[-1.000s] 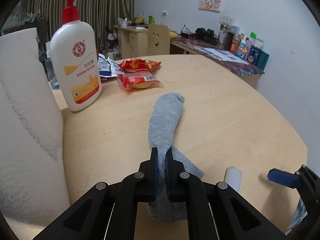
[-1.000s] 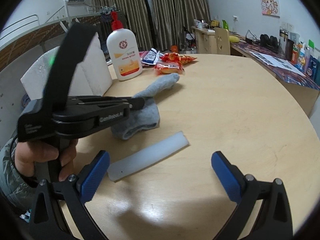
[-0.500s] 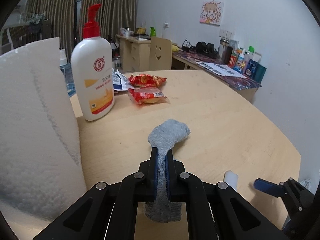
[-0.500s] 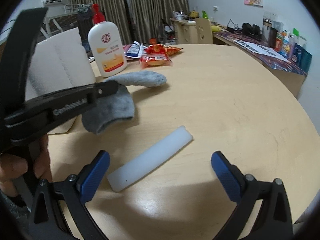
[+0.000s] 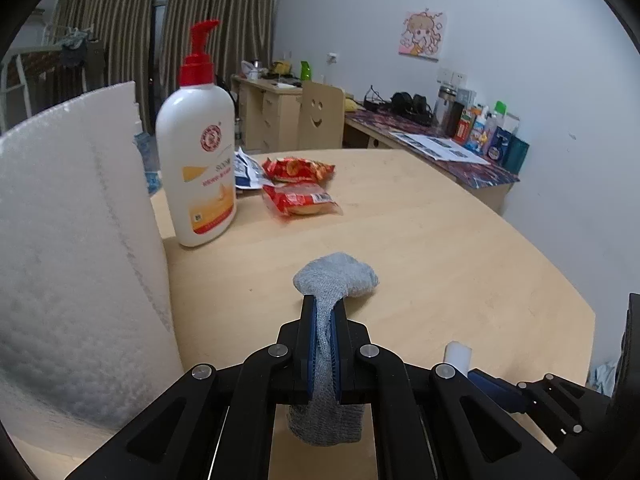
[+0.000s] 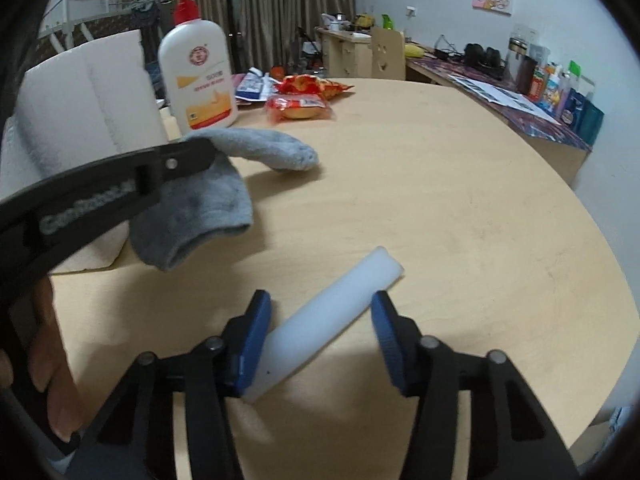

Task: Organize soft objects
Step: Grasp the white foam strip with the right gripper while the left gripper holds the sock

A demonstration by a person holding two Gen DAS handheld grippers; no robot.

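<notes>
My left gripper point(image 5: 325, 312) is shut on a grey sock point(image 5: 338, 278) near its middle and holds it off the table. The toe droops forward and the cuff hangs below the jaws. In the right wrist view the sock point(image 6: 208, 196) hangs at the left from that gripper. My right gripper point(image 6: 320, 304) is open around a white foam bar point(image 6: 328, 316) that lies on the round wooden table point(image 6: 460, 200). The left pad touches the bar and the right pad stands apart from it. The bar's end also shows in the left wrist view point(image 5: 458, 354).
A white foam block point(image 5: 76, 264) stands close on the left. A white pump bottle point(image 5: 198, 168) with a red top stands behind the sock. Red snack packets point(image 5: 300, 198) and a blue-white packet point(image 5: 246, 168) lie further back. The table edge curves at the right.
My left gripper has lifted the sock, so its toe end has come up off the table. My right gripper has moved forward over the white bar and its jaws have narrowed around it.
</notes>
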